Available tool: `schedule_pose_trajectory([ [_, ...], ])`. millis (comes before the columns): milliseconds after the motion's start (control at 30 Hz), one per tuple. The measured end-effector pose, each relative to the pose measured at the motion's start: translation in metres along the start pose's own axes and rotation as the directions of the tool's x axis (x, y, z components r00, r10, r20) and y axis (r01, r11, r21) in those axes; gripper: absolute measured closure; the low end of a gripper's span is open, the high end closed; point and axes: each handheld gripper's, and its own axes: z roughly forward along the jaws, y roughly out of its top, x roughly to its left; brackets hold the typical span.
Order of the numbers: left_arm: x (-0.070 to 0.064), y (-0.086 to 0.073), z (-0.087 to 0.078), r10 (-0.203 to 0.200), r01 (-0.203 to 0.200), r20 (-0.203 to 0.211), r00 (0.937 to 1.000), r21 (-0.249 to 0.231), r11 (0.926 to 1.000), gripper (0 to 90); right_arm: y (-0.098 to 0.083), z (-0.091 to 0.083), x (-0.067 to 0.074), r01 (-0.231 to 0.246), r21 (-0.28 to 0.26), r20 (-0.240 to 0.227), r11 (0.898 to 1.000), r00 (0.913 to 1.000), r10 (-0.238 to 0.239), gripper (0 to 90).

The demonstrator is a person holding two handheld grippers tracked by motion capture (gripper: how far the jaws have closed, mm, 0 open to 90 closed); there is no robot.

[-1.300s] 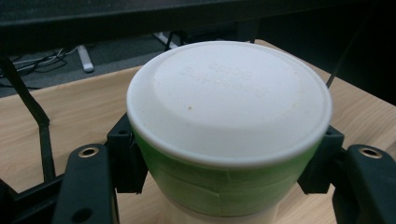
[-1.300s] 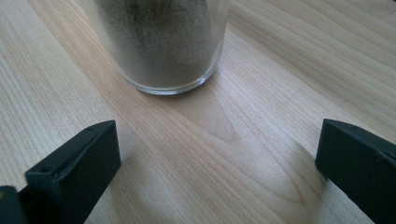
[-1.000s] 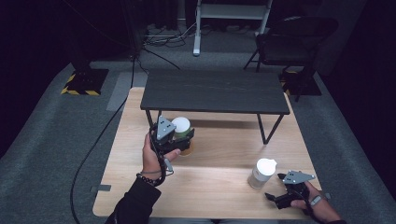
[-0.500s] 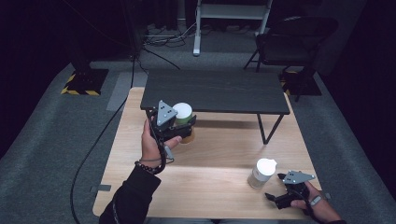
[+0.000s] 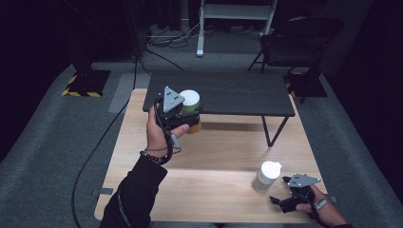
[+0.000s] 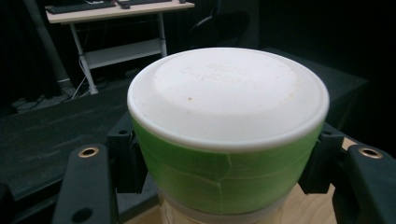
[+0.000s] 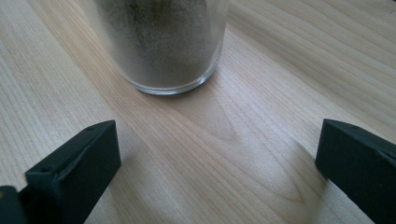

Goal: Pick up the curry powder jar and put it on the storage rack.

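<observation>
Above the light wooden table (image 5: 209, 156), near its dark low bench (image 5: 237, 95), the left gripper (image 5: 183, 114) has its fingers pinching a green-banded, white-lidded round jar (image 6: 228, 135); the right gripper (image 5: 285, 199) rests with fingers spread beside a glass jar (image 7: 163, 42).

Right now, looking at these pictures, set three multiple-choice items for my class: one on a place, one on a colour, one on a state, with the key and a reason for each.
1. Where does the clear jar stand?
A. On the dark bench
B. On the light wooden table, just ahead of the right gripper
C. On the floor

2. What colour is the band under the white lid of the container in the left gripper?
A. Red
B. Blue
C. Green

3. How do the right gripper's jaws stand?
A. Open, nothing between them
B. Shut on the jar
C. Shut on a cable

Key:
1 B: the high view shows it on the wooden table beside the right gripper.
2 C: the left gripper view shows green tape.
3 A: the right gripper view shows bare wood between wide jaws.
The left gripper is shut on the container.
</observation>
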Motion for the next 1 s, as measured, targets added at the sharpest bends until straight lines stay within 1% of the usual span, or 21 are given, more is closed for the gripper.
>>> schedule_pose_trajectory([
  [100,0.002,0.006,0.001,-0.003,0.003,-0.008,1.0000,-0.014,0.9999,33.6,0.000,0.000,0.000,0.000,0.000,0.000,1.000,1.0000,0.000,0.0],
  [233,0.004,0.016,0.004,-0.002,0.002,-0.023,0.9997,-0.020,0.9998,33.6,0.000,0.000,0.000,0.000,0.000,0.000,1.000,1.0000,0.000,0.0],
  [467,0.008,0.025,0.011,-0.008,0.007,-0.038,0.9993,-0.028,0.9996,33.6,0.000,0.000,0.000,0.000,0.000,0.000,1.000,1.0000,0.000,0.0],
  [500,0.008,0.028,0.015,-0.004,0.003,-0.045,0.9990,-0.030,0.9995,33.5,0.000,0.000,0.000,0.000,0.000,0.000,1.000,1.0000,0.000,0.0],
  [567,0.008,0.030,0.017,0.000,-0.002,-0.051,0.9987,-0.028,0.9996,33.6,0.000,0.000,0.000,0.000,0.000,0.000,1.000,1.0000,0.000,0.0],
  [600,0.008,0.034,0.021,0.000,-0.002,-0.056,0.9984,-0.027,0.9996,33.5,0.000,0.000,0.000,-0.001,0.000,0.000,1.000,1.0000,0.001,0.0],
  [700,0.008,0.037,0.025,0.001,-0.003,-0.058,0.9983,-0.030,0.9995,33.5,0.000,0.000,0.000,0.000,0.000,0.000,1.000,1.0000,0.000,0.0],
  [733,0.008,0.040,0.028,0.001,-0.003,-0.061,0.9981,-0.031,0.9995,33.5,0.000,0.000,0.000,0.000,0.000,0.000,1.000,1.0000,0.000,0.0],
  [933,0.009,0.046,0.038,-0.001,-0.001,-0.071,0.9975,-0.027,0.9996,33.5,0.000,0.000,0.000,0.000,0.000,0.000,1.000,1.0000,0.000,0.0],
  [1000,0.009,0.048,0.042,-0.002,0.000,-0.081,0.9968,-0.025,0.9997,33.6,0.000,0.000,0.000,0.000,0.000,0.000,1.000,1.0000,0.000,0.0],
])
